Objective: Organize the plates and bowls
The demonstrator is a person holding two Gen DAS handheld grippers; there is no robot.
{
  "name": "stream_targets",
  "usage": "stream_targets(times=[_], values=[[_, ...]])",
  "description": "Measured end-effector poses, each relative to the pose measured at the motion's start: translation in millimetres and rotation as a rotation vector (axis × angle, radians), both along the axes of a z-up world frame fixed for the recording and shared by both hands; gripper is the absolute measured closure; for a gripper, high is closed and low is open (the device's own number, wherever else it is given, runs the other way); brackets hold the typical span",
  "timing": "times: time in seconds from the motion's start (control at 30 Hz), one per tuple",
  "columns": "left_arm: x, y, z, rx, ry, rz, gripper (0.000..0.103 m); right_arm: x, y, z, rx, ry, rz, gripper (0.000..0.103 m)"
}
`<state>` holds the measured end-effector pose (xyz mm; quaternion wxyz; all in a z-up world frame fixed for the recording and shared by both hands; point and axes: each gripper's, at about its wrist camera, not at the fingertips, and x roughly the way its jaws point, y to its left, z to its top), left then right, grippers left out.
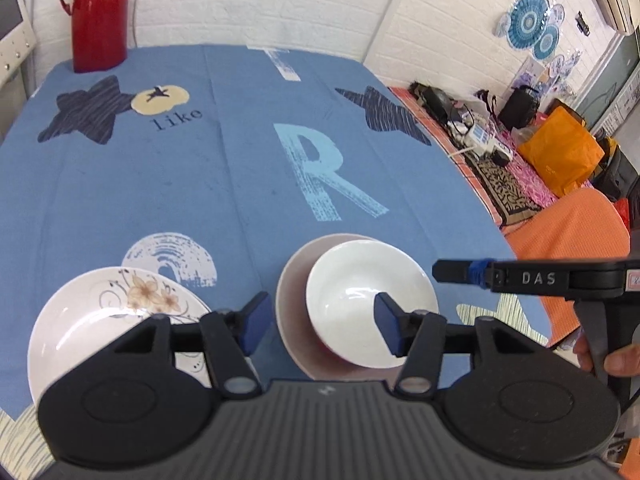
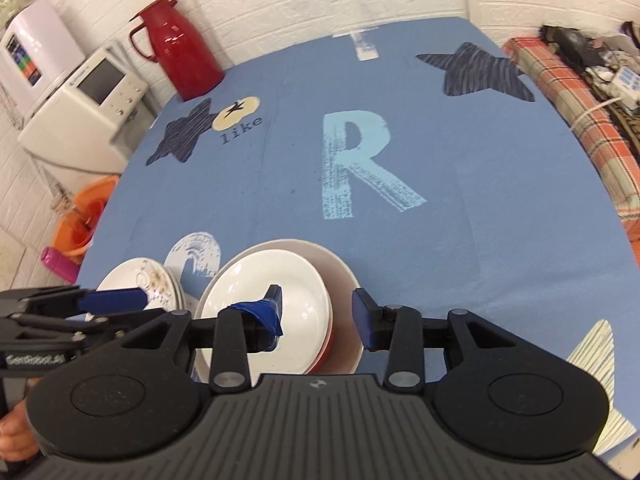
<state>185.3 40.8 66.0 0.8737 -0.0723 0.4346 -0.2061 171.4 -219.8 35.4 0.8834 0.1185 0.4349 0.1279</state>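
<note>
left gripper (image 1: 320,320) jaws spread, empty | right gripper (image 2: 318,316) likewise | white bowl (image 1: 370,300) on plate (image 1: 290,300) | next: pinch flowered plate (image 1: 100,320) rim squarely

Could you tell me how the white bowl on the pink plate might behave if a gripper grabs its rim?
The white bowl looks glazed and glossy, so probably slippery. It looks ceramic: rigid, likely breakable if dropped. Sitting off-centre on the pink plate, it could slide when nudged.
</note>
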Motion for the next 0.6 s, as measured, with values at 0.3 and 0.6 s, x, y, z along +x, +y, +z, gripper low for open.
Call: stream_targets(times=[0.3, 0.6], values=[[-4.8, 8.7, -10.0, -0.048, -0.033, 0.09, 0.046, -24.7, 13.0, -2.5, 0.025, -0.129, 0.004, 0.079], [-8.7, 10.1, -14.1, 0.011, -0.12, 0.244, 0.045, -39.9, 22.5, -11.6, 0.223, -0.209, -0.014, 0.079]])
